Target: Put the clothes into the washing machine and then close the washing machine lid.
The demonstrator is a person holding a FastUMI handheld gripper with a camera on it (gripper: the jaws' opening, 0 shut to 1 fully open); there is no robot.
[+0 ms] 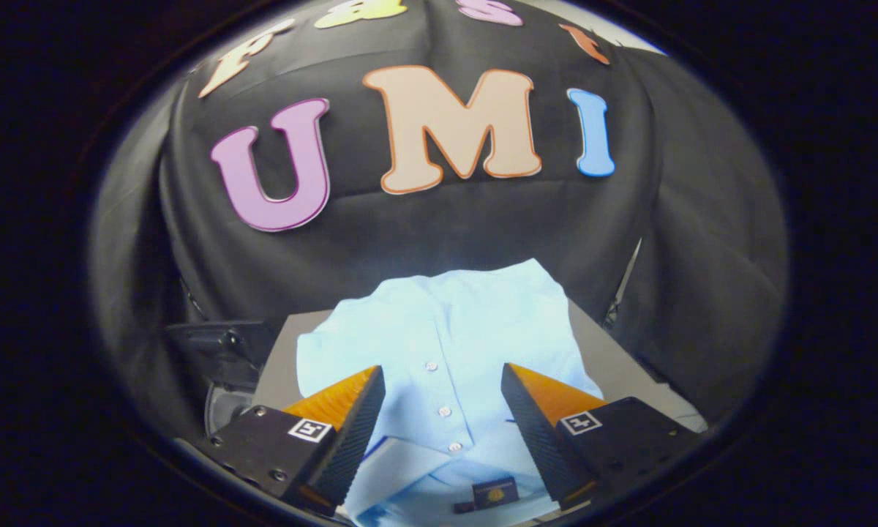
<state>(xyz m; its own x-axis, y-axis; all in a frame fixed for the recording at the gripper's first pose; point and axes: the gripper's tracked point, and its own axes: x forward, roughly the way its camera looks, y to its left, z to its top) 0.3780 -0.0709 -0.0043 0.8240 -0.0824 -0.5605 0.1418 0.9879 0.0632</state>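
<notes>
— Pale blue cotton, by the look of it: a folded button-up shirt (pixel 439 344) lies flat on a grey tabletop (pixel 614 351), collar end toward the camera, its row of small white buttons (pixel 444 410) running away down the middle.

— And the gripper (pixel 443 380)?

— Its two fingers stand spread wide, one on each side of the button placket. Each finger has an orange top face and a black ribbed inner pad (pixel 355 432). Neither pad presses the cloth; the shirt shows plainly in the gap between them.

— Do the tips touch the fabric?

— That cannot be told from this angle. They sit over the shirt, about level with its middle buttons.

— Anything at the collar?

— A small dark label (pixel 493 494) with a gold mark sits inside the neck, just behind the fingers, between their black mounts. Each mount carries a square black-and-white marker (pixel 309 430).

— What lies beyond the shirt?

— The far edge of the shirt reaches the back of the table, where the black cloth wall rises. Beside the table, past the finger with the pad already pointed out, there is a dark object with a rounded opening (pixel 227 402); what it is cannot be made out.
</notes>
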